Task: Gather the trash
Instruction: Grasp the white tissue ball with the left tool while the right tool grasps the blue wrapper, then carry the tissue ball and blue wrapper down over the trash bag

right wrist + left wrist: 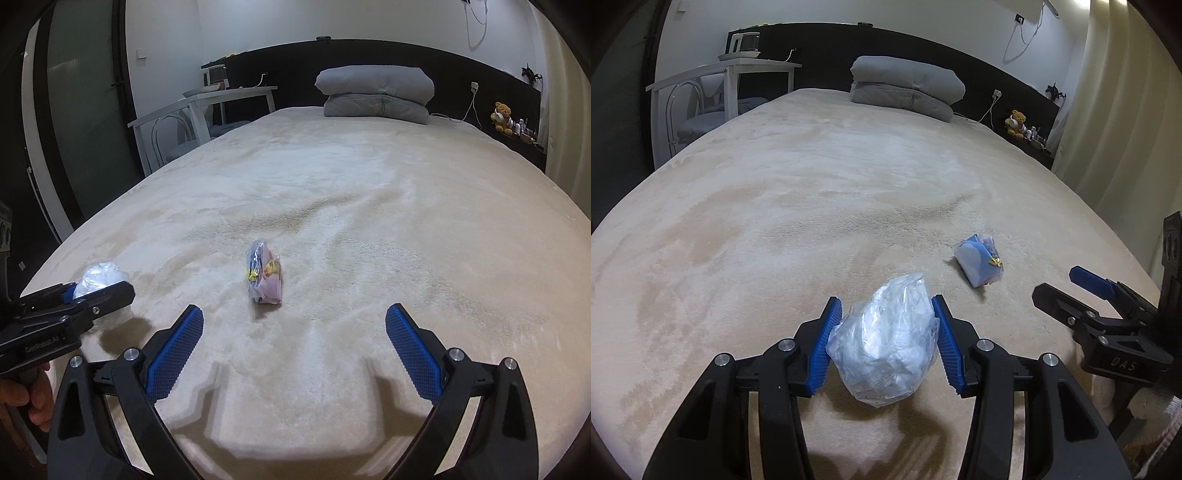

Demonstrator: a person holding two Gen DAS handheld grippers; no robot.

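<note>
My left gripper [886, 332] is shut on a crumpled clear plastic bag [886, 343] and holds it just above the beige bed cover; a shadow lies under it. The bag also shows in the right wrist view [99, 277], in the left gripper [92, 295]. A small blue and pink wrapper bundle [979, 260] lies on the bed to the right of the bag. In the right wrist view it [264, 277] lies ahead of my right gripper [294, 325], which is open and empty, a short way behind it. The right gripper shows at the right edge of the left wrist view [1067, 280].
The beige bed cover [369, 192] fills both views. A folded grey duvet [376, 92] lies at the dark headboard. A white side table [207, 107] and a chair stand left of the bed. A teddy bear [502, 116] sits on a shelf at the right, beside a curtain.
</note>
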